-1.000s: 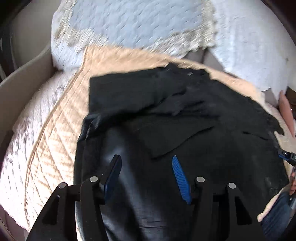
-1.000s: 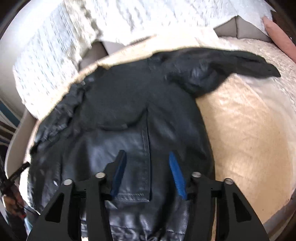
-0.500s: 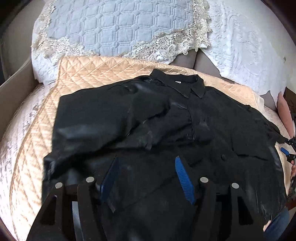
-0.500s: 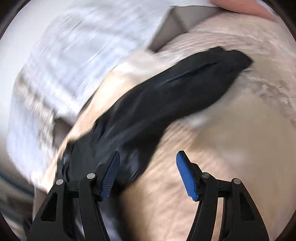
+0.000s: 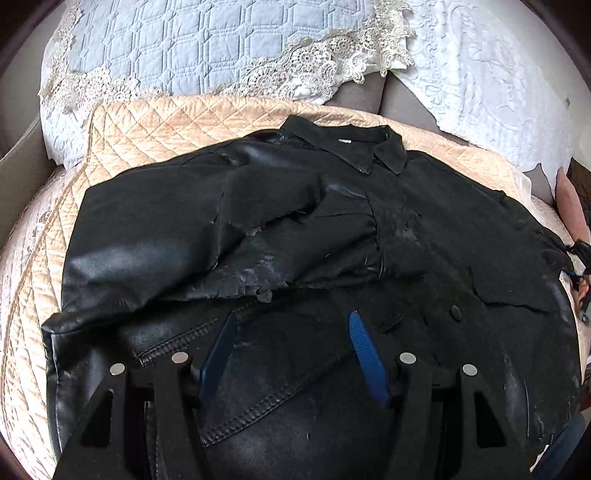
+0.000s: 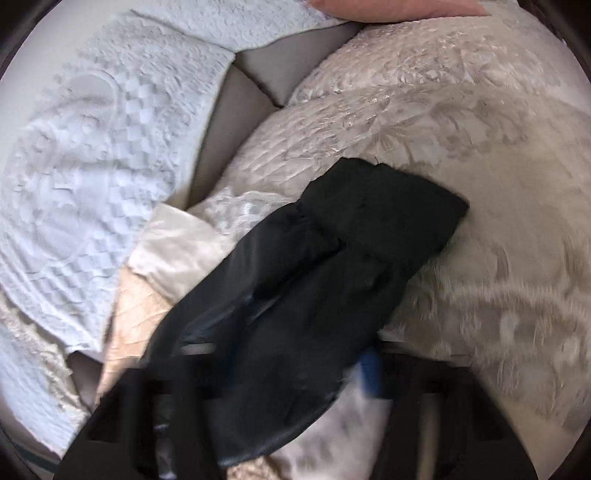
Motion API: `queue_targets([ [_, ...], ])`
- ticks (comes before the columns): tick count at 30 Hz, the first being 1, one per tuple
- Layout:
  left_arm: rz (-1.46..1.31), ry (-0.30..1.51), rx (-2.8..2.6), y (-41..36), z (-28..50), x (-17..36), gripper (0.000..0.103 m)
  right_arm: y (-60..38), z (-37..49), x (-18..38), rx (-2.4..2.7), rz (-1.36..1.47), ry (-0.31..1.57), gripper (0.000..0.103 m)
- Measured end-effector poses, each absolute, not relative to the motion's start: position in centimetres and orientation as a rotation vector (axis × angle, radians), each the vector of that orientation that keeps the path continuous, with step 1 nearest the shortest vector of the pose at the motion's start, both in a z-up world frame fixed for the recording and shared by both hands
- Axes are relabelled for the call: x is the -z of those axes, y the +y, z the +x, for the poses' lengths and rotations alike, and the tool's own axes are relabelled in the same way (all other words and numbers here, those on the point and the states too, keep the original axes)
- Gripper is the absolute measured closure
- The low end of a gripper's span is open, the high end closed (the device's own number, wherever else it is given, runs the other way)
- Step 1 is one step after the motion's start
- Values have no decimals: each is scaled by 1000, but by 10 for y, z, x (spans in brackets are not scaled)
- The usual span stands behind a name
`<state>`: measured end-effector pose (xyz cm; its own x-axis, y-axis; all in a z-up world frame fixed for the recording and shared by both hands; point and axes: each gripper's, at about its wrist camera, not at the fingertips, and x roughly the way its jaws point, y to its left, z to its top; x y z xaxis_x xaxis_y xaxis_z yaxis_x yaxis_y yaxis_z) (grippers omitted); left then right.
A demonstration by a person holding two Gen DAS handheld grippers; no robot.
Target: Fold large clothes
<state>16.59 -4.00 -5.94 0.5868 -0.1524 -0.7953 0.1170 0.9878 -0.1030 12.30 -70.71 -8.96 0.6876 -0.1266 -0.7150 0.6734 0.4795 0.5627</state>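
A black leather jacket point(image 5: 332, 229) lies spread on a peach quilted cover point(image 5: 147, 125), collar at the far side, its left sleeve folded across the front. My left gripper point(image 5: 291, 354) is open and empty, hovering over the jacket's lower front. In the right wrist view the jacket's right sleeve point(image 6: 314, 295) stretches out over the bed, cuff at the far end. My right gripper point(image 6: 295, 373) is over this sleeve; the view is blurred, the sleeve covers the left finger, and only a blue right pad point(image 6: 371, 373) shows.
A light blue quilted pillow with lace trim point(image 5: 207, 48) and a white textured pillow point(image 5: 491, 74) lie at the head of the bed. A cream brocade bedspread point(image 6: 480, 184) covers the right side. A pink cushion point(image 6: 388, 9) sits at the far edge.
The left gripper drew back and rose, showing the whole jacket. The right gripper swung right from the jacket body to the outstretched sleeve and closed in on it.
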Motion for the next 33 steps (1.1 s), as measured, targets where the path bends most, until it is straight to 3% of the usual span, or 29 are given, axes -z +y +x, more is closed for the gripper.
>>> queue_targets([
  [1, -42, 926, 159, -40, 166, 57, 38, -709, 126, 88, 531, 955, 674, 99],
  [7, -57, 856, 186, -36, 164, 30, 38, -668, 137, 8, 390, 792, 579, 99],
  [14, -63, 803, 173, -27, 173, 16, 38, -545, 179, -72, 53, 607, 533, 99],
  [17, -83, 801, 167, -19, 179, 19, 38, -484, 205, -66, -83, 555, 587, 99],
  [23, -124, 814, 158, -8, 193, 37, 38, -382, 244, 19, -263, 507, 844, 97],
  [25, -144, 825, 159, -3, 194, 43, 38, -361, 254, 59, -276, 493, 979, 91],
  [28, -165, 825, 174, 1, 193, 43, 38, -352, 242, 85, -274, 507, 1032, 71],
  [29, -165, 817, 178, 2, 192, 41, 38, -355, 235, 83, -286, 527, 1008, 52],
  [30, -166, 808, 178, 3, 191, 39, 38, -358, 230, 79, -287, 536, 987, 43],
  [33, -190, 801, 176, 9, 191, 37, 38, -367, 220, 57, -222, 522, 892, 41],
])
